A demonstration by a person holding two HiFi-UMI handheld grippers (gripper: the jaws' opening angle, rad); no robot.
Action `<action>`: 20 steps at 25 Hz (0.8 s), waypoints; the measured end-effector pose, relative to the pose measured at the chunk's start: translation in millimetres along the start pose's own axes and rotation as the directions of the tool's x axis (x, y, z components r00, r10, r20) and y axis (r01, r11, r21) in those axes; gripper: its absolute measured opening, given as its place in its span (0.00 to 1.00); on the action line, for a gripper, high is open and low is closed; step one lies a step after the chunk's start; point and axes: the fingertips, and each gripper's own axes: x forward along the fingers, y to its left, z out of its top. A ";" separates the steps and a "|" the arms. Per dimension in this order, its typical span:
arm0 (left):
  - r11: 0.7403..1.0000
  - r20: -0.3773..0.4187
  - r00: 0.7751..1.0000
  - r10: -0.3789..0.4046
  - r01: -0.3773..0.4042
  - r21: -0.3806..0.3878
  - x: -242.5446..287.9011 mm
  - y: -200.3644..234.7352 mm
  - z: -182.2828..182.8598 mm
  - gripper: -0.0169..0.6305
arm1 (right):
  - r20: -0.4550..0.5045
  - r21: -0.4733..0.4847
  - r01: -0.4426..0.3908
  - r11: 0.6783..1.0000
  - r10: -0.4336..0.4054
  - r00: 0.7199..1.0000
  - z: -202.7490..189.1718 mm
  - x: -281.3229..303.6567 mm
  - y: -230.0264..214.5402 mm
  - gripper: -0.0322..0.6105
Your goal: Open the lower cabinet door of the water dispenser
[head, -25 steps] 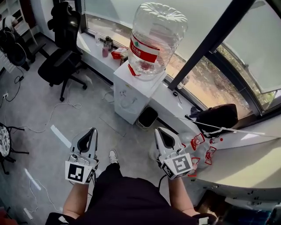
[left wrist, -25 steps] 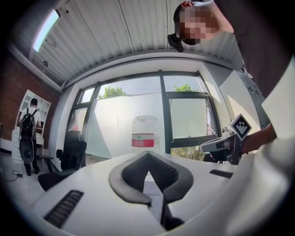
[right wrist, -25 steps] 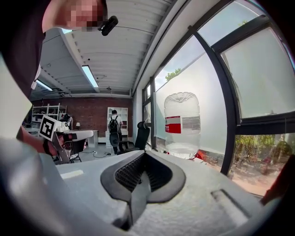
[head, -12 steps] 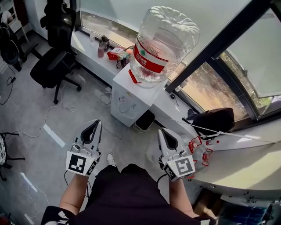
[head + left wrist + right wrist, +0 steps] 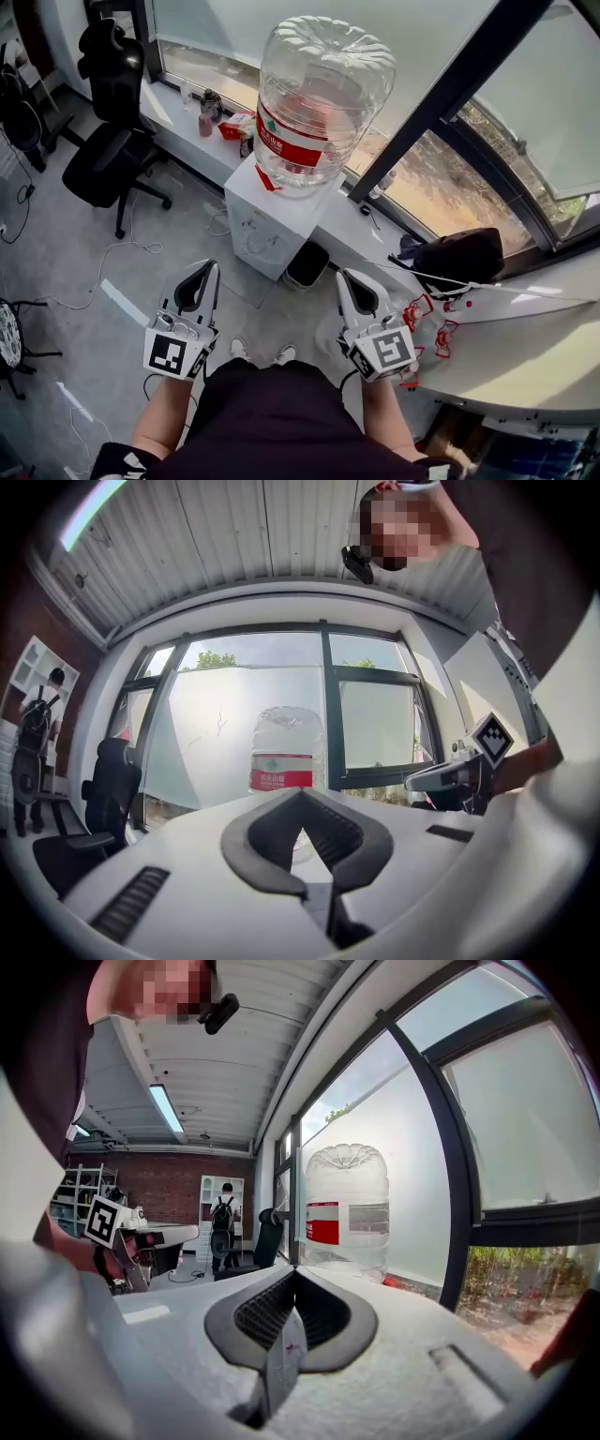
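Observation:
The white water dispenser stands against the window sill with a big clear bottle on top. Its front faces lower left; from above, the lower cabinet door is steeply foreshortened and hard to make out. My left gripper and right gripper are held side by side, short of the dispenser and apart from it, both shut and holding nothing. The left gripper view shows the bottle straight ahead. In the right gripper view the bottle is also ahead.
A black bin sits on the floor right of the dispenser. A black office chair stands at the left, with cables on the floor. A black bag and red-white items lie at the right. A person stands far off.
Both grippers have moved forward toward the dispenser, which now sits more to the left in the head view. Their jaws stayed closed.

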 end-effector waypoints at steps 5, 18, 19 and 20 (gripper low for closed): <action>1.000 -0.010 1.000 0.007 -0.007 0.019 15.8 -9.7 -1.6 0.04 | 0.001 0.013 0.005 1.000 -0.005 1.000 -2.9 -0.7 -24.0 0.06; 0.998 -0.057 0.998 0.036 -0.033 0.054 24.0 -12.0 -15.7 0.04 | -0.046 0.058 -0.026 0.998 0.028 0.999 -35.1 7.8 -34.4 0.06; 0.998 -0.059 0.998 0.035 -0.032 0.061 23.3 -12.7 -15.2 0.04 | -0.047 0.058 -0.029 0.998 0.032 0.998 -36.8 8.6 -33.4 0.06; 0.997 -0.062 0.997 0.034 -0.030 0.066 22.3 -13.3 -15.4 0.04 | -0.047 0.061 -0.032 0.998 0.035 0.998 -38.4 9.3 -32.1 0.06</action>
